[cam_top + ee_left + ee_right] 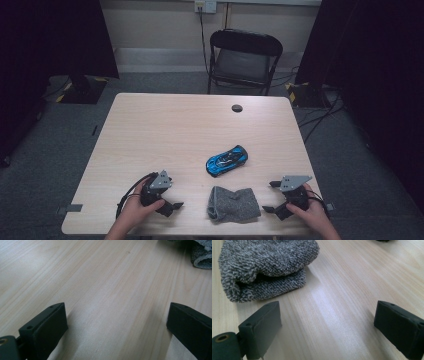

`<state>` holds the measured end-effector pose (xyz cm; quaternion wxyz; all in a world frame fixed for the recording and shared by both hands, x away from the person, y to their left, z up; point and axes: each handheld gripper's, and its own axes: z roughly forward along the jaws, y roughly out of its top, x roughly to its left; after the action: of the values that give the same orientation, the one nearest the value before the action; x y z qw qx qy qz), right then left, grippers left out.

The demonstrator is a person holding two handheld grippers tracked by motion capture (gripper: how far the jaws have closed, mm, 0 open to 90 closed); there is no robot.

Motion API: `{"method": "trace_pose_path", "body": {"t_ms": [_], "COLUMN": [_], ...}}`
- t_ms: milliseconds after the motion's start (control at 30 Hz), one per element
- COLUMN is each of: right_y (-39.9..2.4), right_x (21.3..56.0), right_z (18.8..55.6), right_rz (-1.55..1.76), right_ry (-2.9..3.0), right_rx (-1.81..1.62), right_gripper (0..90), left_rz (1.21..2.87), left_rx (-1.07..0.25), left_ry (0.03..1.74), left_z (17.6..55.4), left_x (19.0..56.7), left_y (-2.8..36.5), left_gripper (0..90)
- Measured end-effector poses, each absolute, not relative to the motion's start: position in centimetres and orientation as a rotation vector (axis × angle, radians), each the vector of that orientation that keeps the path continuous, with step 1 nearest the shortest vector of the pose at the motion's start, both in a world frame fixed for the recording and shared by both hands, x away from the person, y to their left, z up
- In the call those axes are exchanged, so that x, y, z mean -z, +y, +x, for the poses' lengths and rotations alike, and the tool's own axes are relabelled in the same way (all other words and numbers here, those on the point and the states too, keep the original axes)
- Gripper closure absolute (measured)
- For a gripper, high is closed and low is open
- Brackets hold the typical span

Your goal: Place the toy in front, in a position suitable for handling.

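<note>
The grey knitted cloth, folded into a soft rectangle (234, 204), lies at the near edge of the pale wooden table (165, 125), between the two claws, its long axis running along that edge. The right claw (270, 196) sits just beside it, jaws spread with nothing between them; in the right gripper view the cloth (265, 267) lies just ahead. The left claw (176, 197), also spread and empty, is farther off. The glossy blue toy car (226, 160) lies beyond the cloth, toward the table's middle.

Black tool (168, 196), grey triangular plate (161, 180)
</note>
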<state>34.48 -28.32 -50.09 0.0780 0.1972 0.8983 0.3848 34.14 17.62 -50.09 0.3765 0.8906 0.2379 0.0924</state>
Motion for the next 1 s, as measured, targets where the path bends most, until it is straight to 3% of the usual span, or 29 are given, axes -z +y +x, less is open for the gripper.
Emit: {"method": "trace_pose_path", "body": {"t_ms": [400, 500, 533, 600, 700, 1000], "right_y": [-28.3, -28.3, -28.3, -28.3, -28.3, -28.3], "right_x": [50.1, 50.1, 50.1, 50.1, 50.1, 50.1], "right_z": [34.5, 34.5, 34.5, 34.5, 34.5, 34.5], "right_rz": [0.590, 0.590, 0.592, 0.593, 0.603, 0.603], "right_ry": [2.690, 2.690, 2.690, 2.689, 2.685, 2.684], "right_rx": [-1.152, -1.152, -1.152, -1.152, -1.150, -1.150], "right_gripper": [6.5, 6.5, 6.5, 6.5, 6.5, 6.5], "left_rz": [2.256, 2.262, 2.240, 2.230, 2.229, 2.168], "left_rx": [-0.217, -0.235, -0.213, -0.213, -0.215, -0.228], "left_ry": [0.661, 0.671, 0.690, 0.689, 0.677, 0.728], "left_z": [34.3, 34.3, 34.4, 34.4, 34.6, 36.4], "left_x": [49.9, 49.7, 49.3, 49.2, 48.6, 48.0], "left_y": [17.7, 17.7, 17.6, 17.4, 16.8, 14.1], "left_gripper": [3.1, 8.4, 20.9, 14.6, 18.3, 15.8]}}
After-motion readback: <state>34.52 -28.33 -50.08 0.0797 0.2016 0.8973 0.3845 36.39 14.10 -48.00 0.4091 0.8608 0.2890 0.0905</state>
